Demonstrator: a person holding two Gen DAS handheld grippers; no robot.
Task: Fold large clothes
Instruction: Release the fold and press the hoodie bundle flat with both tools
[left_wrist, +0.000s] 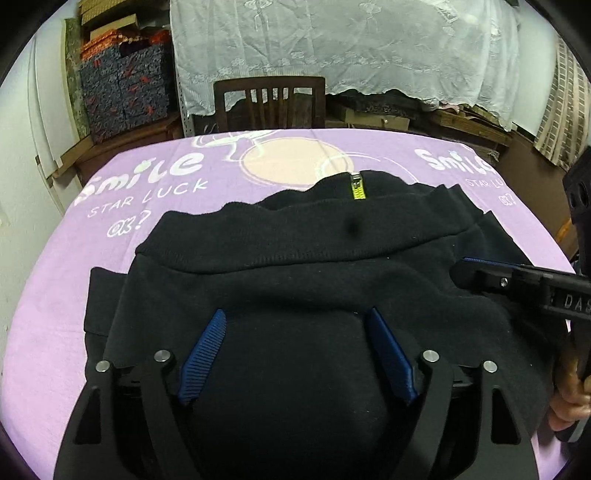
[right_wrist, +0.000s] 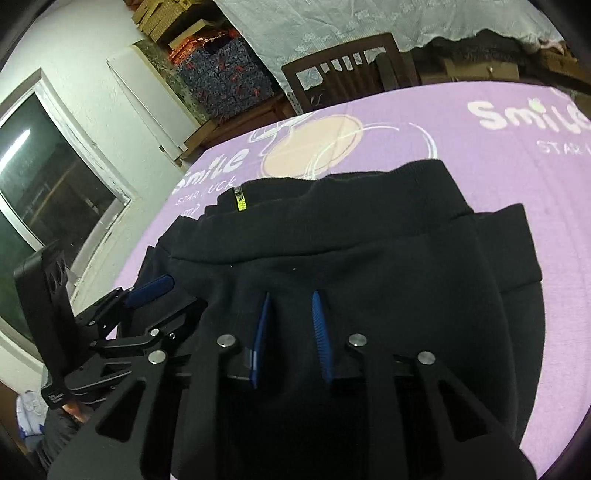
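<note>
A black garment (left_wrist: 295, 266) of thick, soft, fleece-like cloth lies folded on a lilac cloth (left_wrist: 66, 295) printed with white lettering and a pale round motif. It sits in the near middle of that cloth, several layers deep. A ribbed band (left_wrist: 314, 236) runs left to right across its far part, and beyond that a short yellow-green zip (left_wrist: 356, 188) with a silver pull shows at the far edge. A flat layer sticks out at the near left side and another at the far right. The upper surface bulges smoothly, with a few shallow creases.

The left gripper (left_wrist: 297, 350) hangs over the near part of the garment, its blue pads spread wide with nothing pinched between them. The right gripper (right_wrist: 291, 332) sits over the right half, its pads narrowly apart; whether any cloth is caught between them cannot be told. A dark wooden chair (left_wrist: 269, 99) stands at the far side
</note>
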